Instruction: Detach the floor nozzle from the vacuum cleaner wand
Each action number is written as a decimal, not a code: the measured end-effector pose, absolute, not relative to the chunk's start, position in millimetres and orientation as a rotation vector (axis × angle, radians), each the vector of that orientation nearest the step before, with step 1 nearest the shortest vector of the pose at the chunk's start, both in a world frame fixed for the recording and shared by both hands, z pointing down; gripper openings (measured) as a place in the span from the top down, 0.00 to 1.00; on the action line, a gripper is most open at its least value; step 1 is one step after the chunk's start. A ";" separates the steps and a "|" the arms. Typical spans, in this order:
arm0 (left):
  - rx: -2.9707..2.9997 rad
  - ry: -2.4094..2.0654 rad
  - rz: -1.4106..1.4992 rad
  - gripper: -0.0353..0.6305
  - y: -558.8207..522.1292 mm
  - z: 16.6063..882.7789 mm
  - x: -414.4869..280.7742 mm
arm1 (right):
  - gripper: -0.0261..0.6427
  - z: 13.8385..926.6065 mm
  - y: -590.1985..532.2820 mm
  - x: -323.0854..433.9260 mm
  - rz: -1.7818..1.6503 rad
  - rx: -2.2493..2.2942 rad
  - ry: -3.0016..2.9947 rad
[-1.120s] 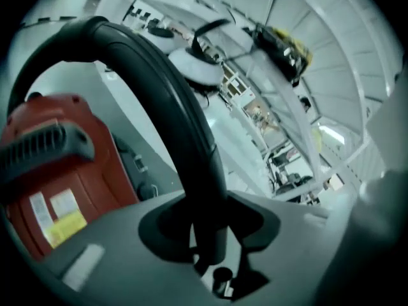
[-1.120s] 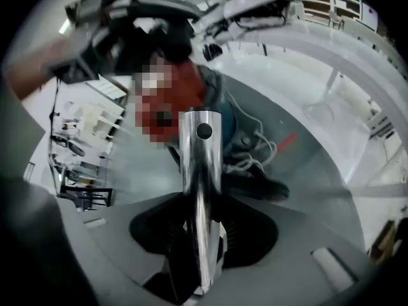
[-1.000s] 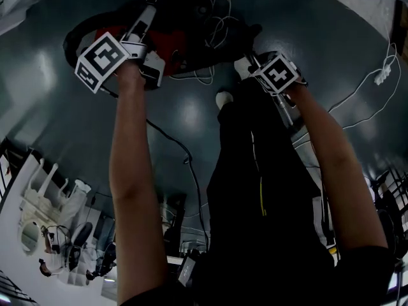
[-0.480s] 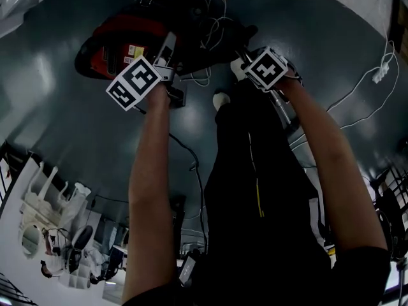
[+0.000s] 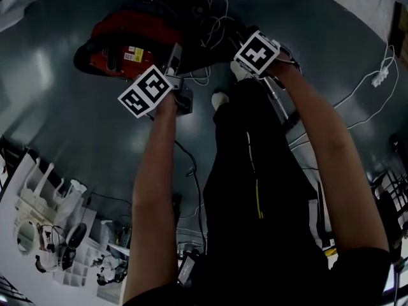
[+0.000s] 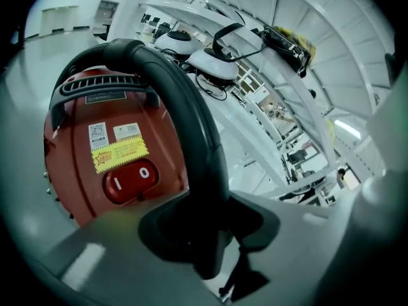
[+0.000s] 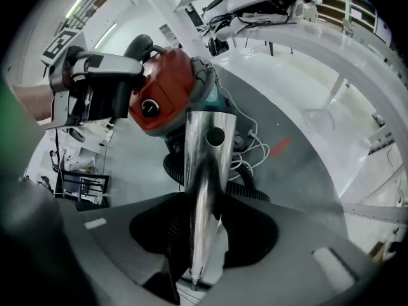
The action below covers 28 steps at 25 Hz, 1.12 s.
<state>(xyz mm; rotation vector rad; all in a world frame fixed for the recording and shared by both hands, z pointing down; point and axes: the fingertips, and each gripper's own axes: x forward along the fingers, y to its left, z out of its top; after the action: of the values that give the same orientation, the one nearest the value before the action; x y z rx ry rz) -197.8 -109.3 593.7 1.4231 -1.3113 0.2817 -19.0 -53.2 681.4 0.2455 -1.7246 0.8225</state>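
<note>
Forearms of the person, left [image 5: 156, 171] and right [image 5: 325, 139], reach down past dark trousers [image 5: 255, 190] toward the dark floor [image 5: 57, 107]. Each bears a gripper topped by a cube with square markers.

Right gripper [image 7: 199, 234]: jaws closed on the shiny metal wand [image 7: 207, 145], which runs up and away from the pads and shows one round hole near its far end. A black ribbed hose [image 7: 255, 193] curls on the floor just behind it.

Left gripper [image 6: 205, 234]: jaws clamped on a black curved tube [image 6: 185, 107] that arches up out of the pads and over the red vacuum cleaner body [image 5: 121, 46]. The body lies on the floor just beyond both grippers; its upper face carries a red rocker switch [image 6: 131, 180] and a yellow label [image 6: 120, 153].

White cables [image 5: 213, 24] tangle on the floor beside the body, at its right in the head view.

Floor nozzle – not distinguishable in any view.
</note>
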 end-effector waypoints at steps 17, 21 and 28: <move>1.430 -1.403 0.151 0.72 -106.9 606.0 -206.0 | 0.69 684.7 -78.5 -82.1 0.698 0.270 -1.789; 1.406 -1.427 0.158 0.68 -101.9 609.2 -203.0 | 0.69 683.4 -77.9 -86.4 0.756 0.338 -1.838; 1.386 -1.548 0.313 0.43 -81.8 612.1 -192.3 | 0.47 675.4 -67.0 -92.0 0.818 0.367 -1.891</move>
<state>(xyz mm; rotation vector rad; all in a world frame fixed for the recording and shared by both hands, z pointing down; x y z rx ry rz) -192.3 -81.8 612.1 1.3863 -1.5483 0.3133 -92.0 -67.0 675.4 0.3673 -1.8909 0.8183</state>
